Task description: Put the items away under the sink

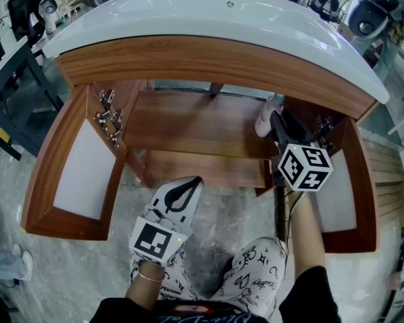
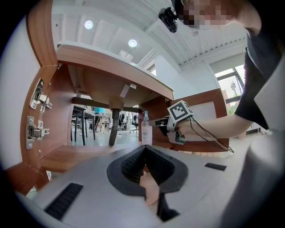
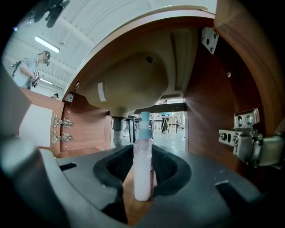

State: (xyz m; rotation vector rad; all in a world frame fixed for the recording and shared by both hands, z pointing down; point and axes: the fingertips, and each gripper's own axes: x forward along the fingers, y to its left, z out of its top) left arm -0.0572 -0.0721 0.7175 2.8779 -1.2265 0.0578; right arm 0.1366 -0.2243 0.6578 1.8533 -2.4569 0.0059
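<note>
- We see the open cabinet [image 1: 189, 123] under the white sink [image 1: 208, 19], with both of its doors swung wide.
- The right gripper [image 1: 275, 120] reaches level into the cabinet's right side, close to the side wall and its hinge [image 3: 242, 133].
- Its jaws pinch the bottle [image 3: 143, 173], a pale pinkish one with a light blue spray cap, with a pad against each of its sides.
- The bottle stands upright, its base on the wooden cabinet floor, at the right end of the compartment.
- Behind it we make out the drain pipe [image 3: 117, 131] coming down from the basin.
- The left gripper [image 1: 194, 181] hangs outside the cabinet, in front of its lower edge and above the person's patterned trousers [image 1: 252, 277].
- Its jaws are pressed together at the tips, and we find nothing held between them.
- From the left gripper view, the bottle [image 2: 146, 129] shows just left of the right gripper [image 2: 162, 122].
</note>
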